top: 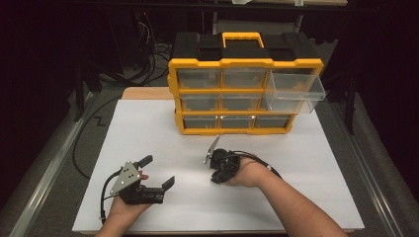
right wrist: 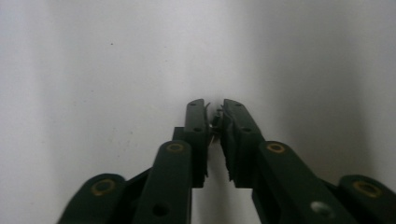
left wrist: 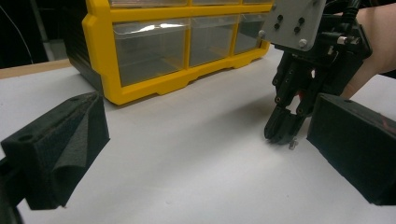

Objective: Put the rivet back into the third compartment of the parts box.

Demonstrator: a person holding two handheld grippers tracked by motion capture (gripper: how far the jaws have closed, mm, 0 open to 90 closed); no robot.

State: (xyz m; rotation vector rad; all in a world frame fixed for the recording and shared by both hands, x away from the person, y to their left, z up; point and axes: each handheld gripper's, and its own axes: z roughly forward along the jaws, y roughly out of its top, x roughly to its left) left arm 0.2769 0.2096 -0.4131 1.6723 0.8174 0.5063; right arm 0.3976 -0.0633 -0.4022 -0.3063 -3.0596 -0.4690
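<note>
Job: pick up a tiny metal bit from the white worktop [top: 148, 133] and, I think, put it into the yellow drawer box [top: 244, 96].
Done so far: one clear drawer [top: 295, 88] at the top right of the box is already pulled out and looks ready. The right gripper [top: 215, 180] is down at the worktop, tips pointing down.
Right fingers: the fingers [right wrist: 196, 122] are almost pressed together. In the right gripper view something small and dark sits in the thin gap between them, but it is too blurry to say they truly pinch it.
Small part: in the left gripper view a tiny grey screw [left wrist: 292, 145] lies on the worktop just beside the tips of the right gripper [left wrist: 280, 137], touching or nearly so.
Which way it points: it is too small to tell. It may stand a little upright, but I cannot be sure of its long way.
Left gripper: the left gripper [top: 159, 173] rests low near the front edge, well apart from the screw. Its fingers [left wrist: 60, 149] are spread wide and hold nothing.
Still to do: make sure of the pinch, lift, carry to the open drawer, let go, push the drawer shut.
</note>
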